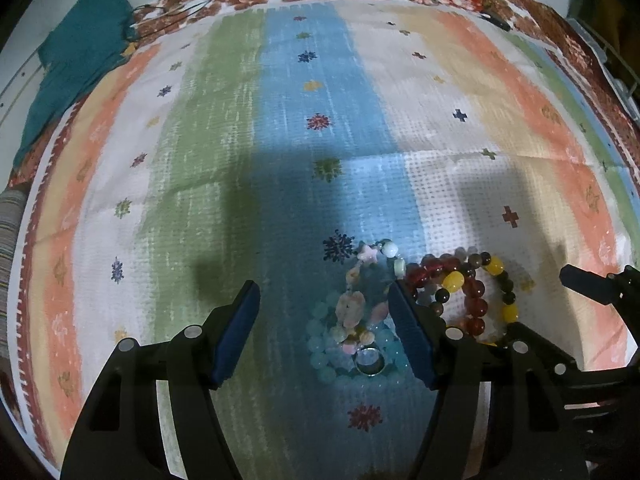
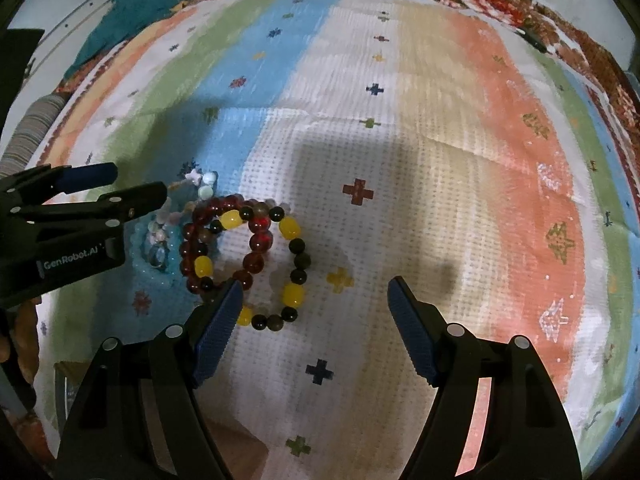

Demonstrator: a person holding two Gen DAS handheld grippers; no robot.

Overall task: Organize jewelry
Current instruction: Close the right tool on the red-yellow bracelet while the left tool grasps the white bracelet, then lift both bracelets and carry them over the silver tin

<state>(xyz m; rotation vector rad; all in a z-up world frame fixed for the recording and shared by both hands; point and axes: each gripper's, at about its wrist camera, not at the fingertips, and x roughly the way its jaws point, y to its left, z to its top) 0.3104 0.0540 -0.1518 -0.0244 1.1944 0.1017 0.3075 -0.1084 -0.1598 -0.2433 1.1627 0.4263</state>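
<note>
Through the left wrist camera, the left tongs (image 1: 324, 300) are hanging spread wide over a striped mat (image 1: 224, 128), pinching nothing. Between the blue pads a pastel bead bracelet (image 1: 360, 280) is lying on the blue stripe, overlapping a pale aqua bead bracelet (image 1: 320, 356) with a silver ring (image 1: 370, 362) resting inside it. The right-hand pad is covering part of a dark red bead bracelet (image 1: 474, 300), and a yellow-and-dark bead bracelet (image 1: 502, 280) is tangling with that one just beyond. The right tongs (image 1: 588, 286) are poking in at the right edge. A teal cloth (image 1: 76, 56) is lying at the mat's far left corner.

Through the right wrist camera, the right tongs (image 2: 314, 308) are also standing spread and empty. Their left pad is sitting over the near edge of the dark red bracelet (image 2: 192, 244), which is overlapping the yellow-and-dark bracelet (image 2: 294, 256) on the white stripe. The left tongs (image 2: 132, 186) are reaching in from the left above the aqua bracelet (image 2: 140, 256).
</note>
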